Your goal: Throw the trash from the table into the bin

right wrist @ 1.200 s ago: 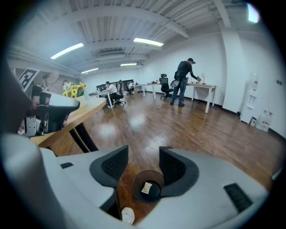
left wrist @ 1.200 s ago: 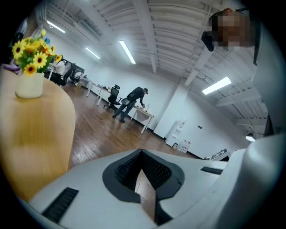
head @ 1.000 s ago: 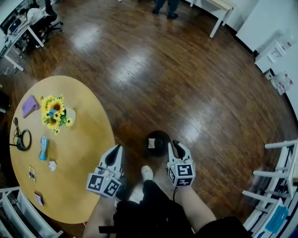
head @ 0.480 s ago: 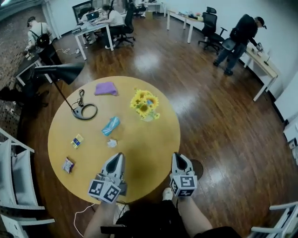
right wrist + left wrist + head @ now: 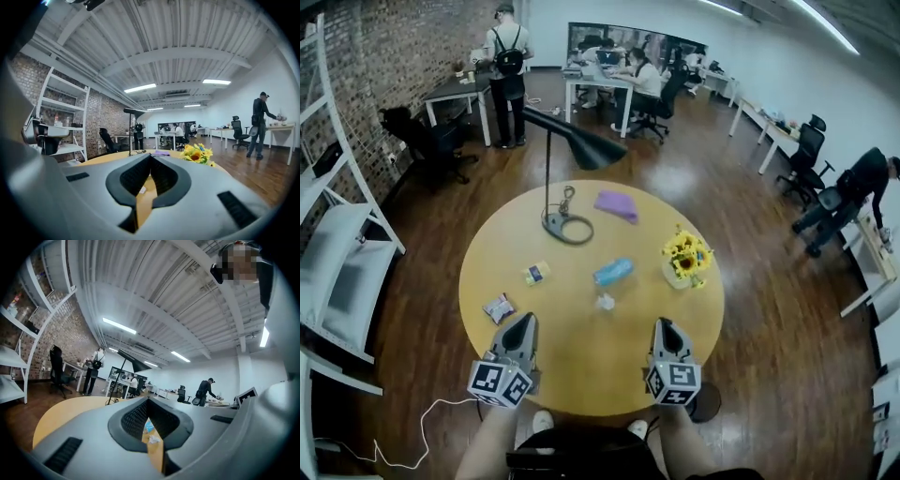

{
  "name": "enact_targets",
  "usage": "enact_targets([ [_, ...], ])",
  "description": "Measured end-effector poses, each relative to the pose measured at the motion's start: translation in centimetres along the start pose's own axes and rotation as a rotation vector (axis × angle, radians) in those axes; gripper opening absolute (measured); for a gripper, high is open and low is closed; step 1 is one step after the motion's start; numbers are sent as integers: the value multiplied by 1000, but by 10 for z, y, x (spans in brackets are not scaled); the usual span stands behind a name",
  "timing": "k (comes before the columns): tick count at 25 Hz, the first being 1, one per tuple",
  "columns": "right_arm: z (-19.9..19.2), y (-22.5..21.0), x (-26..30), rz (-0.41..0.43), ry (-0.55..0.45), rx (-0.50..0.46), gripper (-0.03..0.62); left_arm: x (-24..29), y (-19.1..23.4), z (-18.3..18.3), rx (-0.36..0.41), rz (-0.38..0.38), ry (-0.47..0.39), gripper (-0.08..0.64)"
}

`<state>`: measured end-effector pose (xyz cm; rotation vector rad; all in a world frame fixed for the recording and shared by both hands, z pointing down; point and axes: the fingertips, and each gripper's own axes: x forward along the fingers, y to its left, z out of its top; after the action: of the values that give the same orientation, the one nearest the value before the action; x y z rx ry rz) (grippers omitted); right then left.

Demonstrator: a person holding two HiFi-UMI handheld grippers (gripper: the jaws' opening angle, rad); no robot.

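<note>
Both empty, jaws pressed together — left gripper [image 5: 527, 319] and right gripper [image 5: 662, 322] hover at the table's [image 5: 581, 361] near edge; only the head view shows the bin [image 5: 706, 402].

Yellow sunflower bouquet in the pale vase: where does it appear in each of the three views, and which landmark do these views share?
Head view: the yellow sunflower bouquet stands near the right edge of the round wooden table.
Left gripper view: not in it.
Right gripper view: right of centre, about mid-height, at the table's edge.
Shared landmark: the black desk lamp, seen left of centre in the left gripper view and in the right gripper view.
</note>
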<state>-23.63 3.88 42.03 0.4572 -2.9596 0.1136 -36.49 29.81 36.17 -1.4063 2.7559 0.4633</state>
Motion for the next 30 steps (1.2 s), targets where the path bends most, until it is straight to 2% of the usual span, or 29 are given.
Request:
enact_targets([
  [5, 4, 22, 14, 83, 13, -68, 3, -2, 0, -1, 24, 22, 2, 0],
  [10, 2, 15, 20, 86, 31, -80, 3, 4, 0, -2, -8, 32, -23, 0],
  [16, 4, 11, 32, 93, 34, -90, 3, 16, 4, -1, -5, 40, -37, 0],
  [24, -4, 23, 54, 143, 69, -108, 5, 20, 19, -4, -17, 62, -31, 0],
  [29, -26, 44, 81, 221, 153, -166, 95, 24, 29, -19, -30, 77, 11, 0],
  [30, -30, 48, 87, 233, 168, -175, 95, 25, 32, -22, -35, 82, 19, 0],
])
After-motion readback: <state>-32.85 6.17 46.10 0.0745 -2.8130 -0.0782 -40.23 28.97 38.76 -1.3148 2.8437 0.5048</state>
